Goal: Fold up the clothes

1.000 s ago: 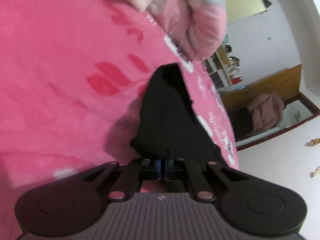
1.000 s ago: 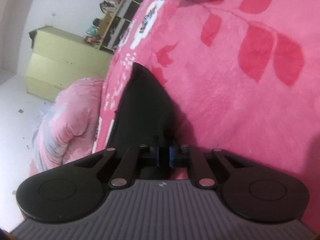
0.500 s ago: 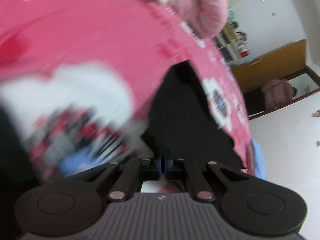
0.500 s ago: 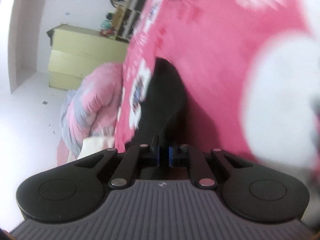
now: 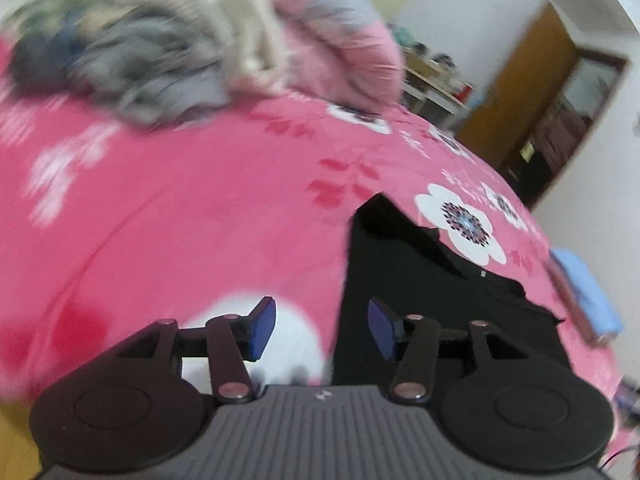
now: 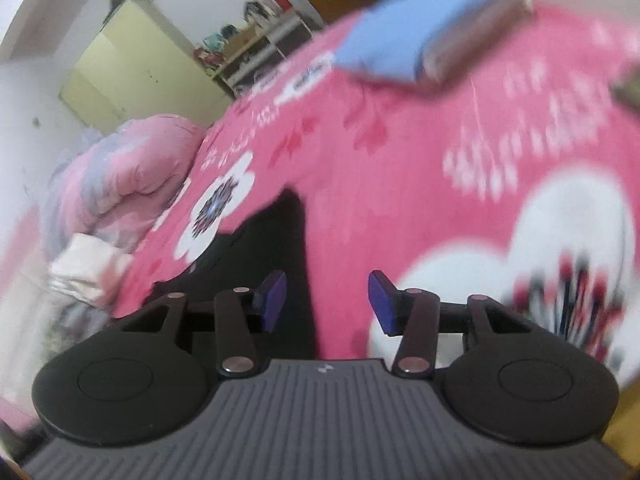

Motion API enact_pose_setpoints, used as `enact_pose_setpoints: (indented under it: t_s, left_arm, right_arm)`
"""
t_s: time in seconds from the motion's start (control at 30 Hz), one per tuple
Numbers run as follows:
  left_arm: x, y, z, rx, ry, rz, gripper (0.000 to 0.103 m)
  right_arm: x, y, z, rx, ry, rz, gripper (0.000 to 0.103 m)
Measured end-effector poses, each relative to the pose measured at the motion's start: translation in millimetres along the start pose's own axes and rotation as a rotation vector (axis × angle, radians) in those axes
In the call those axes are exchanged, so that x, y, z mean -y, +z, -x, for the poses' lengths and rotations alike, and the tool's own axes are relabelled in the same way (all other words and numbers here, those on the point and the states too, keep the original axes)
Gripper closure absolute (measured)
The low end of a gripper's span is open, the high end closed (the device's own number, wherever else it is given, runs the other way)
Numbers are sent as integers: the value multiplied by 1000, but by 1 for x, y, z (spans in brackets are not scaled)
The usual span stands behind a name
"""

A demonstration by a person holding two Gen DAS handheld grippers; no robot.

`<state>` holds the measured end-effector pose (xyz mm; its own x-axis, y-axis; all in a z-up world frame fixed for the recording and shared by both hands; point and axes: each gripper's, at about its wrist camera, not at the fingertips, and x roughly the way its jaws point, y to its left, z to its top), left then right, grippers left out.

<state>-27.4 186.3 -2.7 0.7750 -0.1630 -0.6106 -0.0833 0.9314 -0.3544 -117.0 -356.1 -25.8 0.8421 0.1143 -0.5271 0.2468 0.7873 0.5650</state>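
A black garment (image 5: 420,280) lies flat on the pink flowered bedsheet (image 5: 200,200). My left gripper (image 5: 322,328) hovers over the garment's left edge. Its jaws are opening and the blue pads (image 5: 262,330) press on nothing; the cloth edge lies on the bed below the gap. In the right wrist view the same black garment (image 6: 260,248) lies left of centre on the bedsheet (image 6: 400,180). My right gripper (image 6: 326,304) hangs over its right edge. Its jaws are also opening, and its pads (image 6: 380,308) are clear of the cloth.
A loose pile of clothes (image 5: 160,52) and a pink quilt (image 5: 340,40) lie at the far side of the bed. A folded blue cloth (image 5: 588,296) (image 6: 420,40) rests near the bed's edge. White folded cloth (image 6: 88,272) sits beside the quilt (image 6: 120,172). A yellow cabinet (image 6: 132,68) stands beyond.
Both grippers were shut on the black garment's edge and swept across the bed with it. Now both have opened and let go, and the garment lies on the sheet.
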Motion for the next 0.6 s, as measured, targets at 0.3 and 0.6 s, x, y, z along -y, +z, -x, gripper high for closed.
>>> enact_pose_setpoints:
  t_s: [0.3, 0.6]
  left_arm:
    - [60, 45, -133, -76, 10, -421, 46]
    - [33, 60, -174, -100, -109, -298, 45]
  right_arm:
    - [-70, 30, -121, -18, -26, 677, 59]
    - [-73, 60, -205, -129, 35, 791, 60]
